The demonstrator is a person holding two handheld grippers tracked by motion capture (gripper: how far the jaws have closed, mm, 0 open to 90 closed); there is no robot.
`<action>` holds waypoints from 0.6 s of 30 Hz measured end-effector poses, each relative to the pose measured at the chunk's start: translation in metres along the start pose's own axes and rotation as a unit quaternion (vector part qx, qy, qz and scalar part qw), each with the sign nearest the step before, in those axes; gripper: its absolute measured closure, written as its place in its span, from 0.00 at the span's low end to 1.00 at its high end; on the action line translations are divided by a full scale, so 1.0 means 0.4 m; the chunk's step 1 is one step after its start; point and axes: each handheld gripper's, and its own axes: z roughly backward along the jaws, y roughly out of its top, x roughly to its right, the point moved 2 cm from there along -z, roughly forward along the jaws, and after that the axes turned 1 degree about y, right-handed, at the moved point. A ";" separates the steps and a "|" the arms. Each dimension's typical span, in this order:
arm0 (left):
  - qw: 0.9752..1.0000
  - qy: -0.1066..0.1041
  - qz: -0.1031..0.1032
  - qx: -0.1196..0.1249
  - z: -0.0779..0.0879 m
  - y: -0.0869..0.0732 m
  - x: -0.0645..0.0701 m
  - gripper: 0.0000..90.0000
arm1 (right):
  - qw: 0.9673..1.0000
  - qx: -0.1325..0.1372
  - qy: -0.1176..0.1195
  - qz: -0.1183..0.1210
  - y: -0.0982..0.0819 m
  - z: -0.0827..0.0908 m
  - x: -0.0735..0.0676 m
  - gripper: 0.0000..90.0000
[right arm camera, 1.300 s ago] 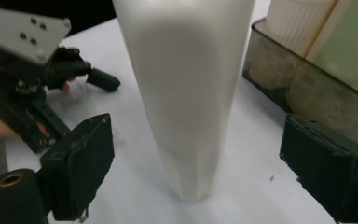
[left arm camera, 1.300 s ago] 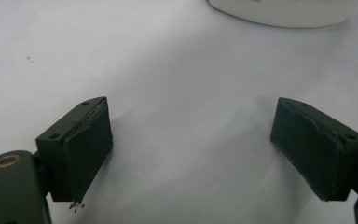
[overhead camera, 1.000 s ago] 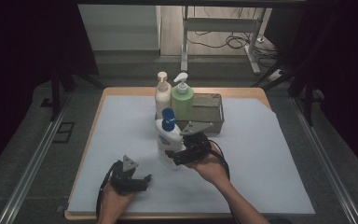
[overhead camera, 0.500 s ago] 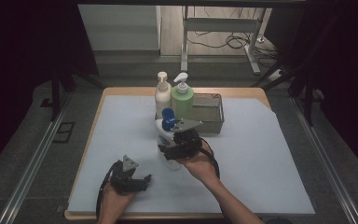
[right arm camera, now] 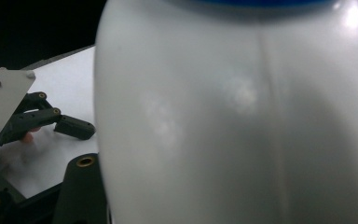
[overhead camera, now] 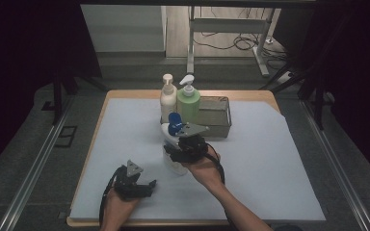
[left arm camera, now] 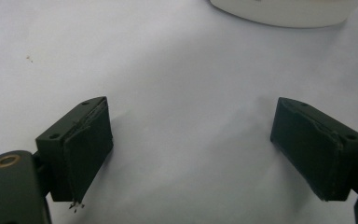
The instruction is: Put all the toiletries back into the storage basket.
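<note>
A white bottle (overhead camera: pixel 174 161) with a blue cap (overhead camera: pixel 175 124) stands upright in the middle of the white sheet. My right gripper (overhead camera: pixel 175 152) comes at it from the right, at mid-body height. Its jaws have just been closing with the bottle between them and now hold its sides. In the right gripper view the bottle's body (right arm camera: pixel 242 116) is so close that it hides the pads. My left gripper (overhead camera: pixel 149 184) rests low near the front edge, open, with bare sheet between its fingers (left arm camera: pixel 86 149). The bottle's base (left arm camera: pixel 284 9) lies just ahead of it.
Behind the white bottle stand a cream pump bottle (overhead camera: pixel 168 98) and a green pump bottle (overhead camera: pixel 188 103), beside a grey metal tray (overhead camera: pixel 217 126). The white sheet (overhead camera: pixel 270 159) covers a wooden table. Dark floor and metal rails surround it.
My right gripper has shifted left onto the white bottle and its jaws have drawn in around it. The left gripper has stayed where it was.
</note>
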 end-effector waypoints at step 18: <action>1.000 0.000 0.001 0.000 0.000 0.000 0.000 0.14 | 1.000 -0.008 0.017 0.016 0.014 0.073 0.021 0.44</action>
